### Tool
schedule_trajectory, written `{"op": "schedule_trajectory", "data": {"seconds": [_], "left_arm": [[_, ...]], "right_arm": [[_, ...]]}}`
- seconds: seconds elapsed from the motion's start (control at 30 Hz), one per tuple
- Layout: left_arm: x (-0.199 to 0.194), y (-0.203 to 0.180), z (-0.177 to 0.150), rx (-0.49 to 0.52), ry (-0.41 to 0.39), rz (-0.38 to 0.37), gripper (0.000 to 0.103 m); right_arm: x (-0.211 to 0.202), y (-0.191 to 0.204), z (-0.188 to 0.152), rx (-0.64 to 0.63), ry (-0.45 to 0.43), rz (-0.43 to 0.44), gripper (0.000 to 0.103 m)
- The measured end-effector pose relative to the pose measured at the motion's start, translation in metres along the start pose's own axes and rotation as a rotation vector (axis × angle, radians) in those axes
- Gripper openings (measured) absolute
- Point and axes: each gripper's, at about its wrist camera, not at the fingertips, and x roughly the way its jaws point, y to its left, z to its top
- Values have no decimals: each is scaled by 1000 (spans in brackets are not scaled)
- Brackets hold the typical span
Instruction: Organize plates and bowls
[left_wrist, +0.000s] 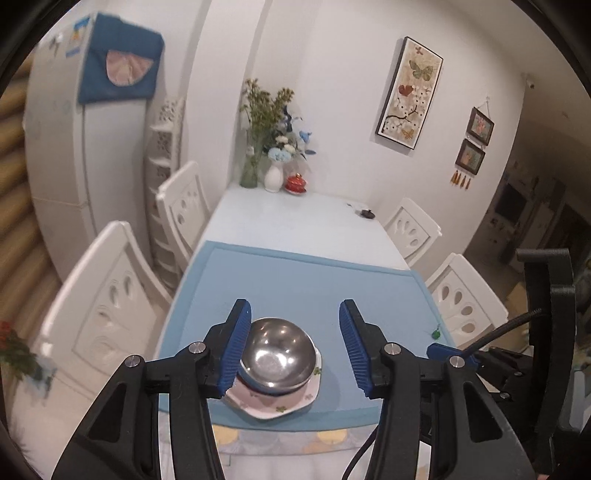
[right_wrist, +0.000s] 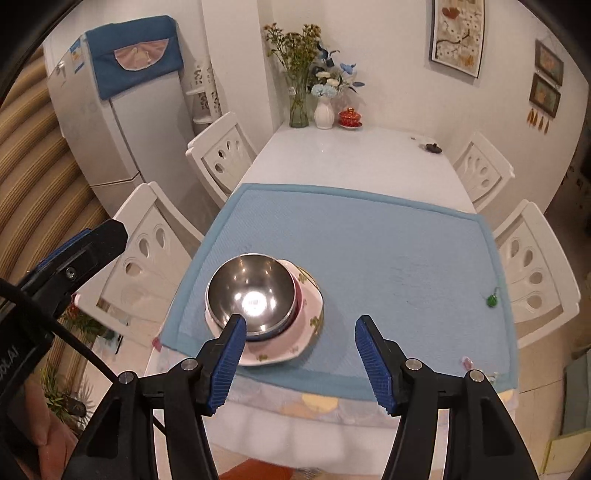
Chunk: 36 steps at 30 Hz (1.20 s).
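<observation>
1. Left tool (left_wrist: 295, 347): blue ribbed pads spread apart, nothing between them; poised above the table's near edge, clear of the stack.
2. Right tool (right_wrist: 301, 363): pads likewise parted and empty; raised over the near hem of the mat, aimed steeply down. Left pad overlaps the bowl in view only, seemingly without contact.
3. Steel bowl (right_wrist: 251, 295): polished, upright, nested on the plates at the mat's near-left quarter; stacking presumably saves room and counts as the organizing.
4. Floral plate (right_wrist: 280, 350): white, angular rim, small green sprigs; beneath the bowl. A second, gold-rimmed plate (right_wrist: 314, 284) appears to lie under it, edge peeking out behind.
5. Blue mat (right_wrist: 388, 251): spread over the near half of the table, likely cushioning crockery.
6. Small green object (right_wrist: 492, 300): near the mat's right border, well apart from the stack; identity unclear.
7. White table (right_wrist: 351, 155): far end carrying a glass vase (right_wrist: 298, 110), a white vase (right_wrist: 324, 110) and a red lidded cup (right_wrist: 350, 117), set against the wall.
8. White chairs (right_wrist: 218, 158): flanking both sides.
</observation>
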Motion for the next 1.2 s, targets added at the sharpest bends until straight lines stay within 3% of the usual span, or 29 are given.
{"op": "schedule_trajectory", "data": {"seconds": [0.03, 0.1, 0.13, 0.4, 0.57, 0.77, 0.87, 1.2], "left_arm": [[-7, -6, -1, 11, -7, 18, 50], [-18, -16, -5, 23, -20, 75, 61], [-25, -20, -8, 24, -33, 95, 62], [-51, -27, -20, -2, -31, 143, 62], [-60, -25, -26, -3, -39, 163, 68], [-47, -20, -17, 43, -29, 156, 69], [-40, -17, -12, 62, -20, 172, 78], [-20, -7, -8, 124, 21, 188, 79]], "right_arm": [[-6, -1, -4, 1, -9, 0, 62], [-15, -3, -12, 7, -22, -4, 80], [-20, -5, -15, 8, -30, -2, 80], [-32, -1, -32, -28, -20, 22, 80], [-36, 5, -37, -5, -17, 44, 80], [-23, 11, -33, 35, 9, 21, 81], [-15, 13, -26, 50, 24, 14, 81], [0, 18, -17, 88, 46, -35, 80]]}}
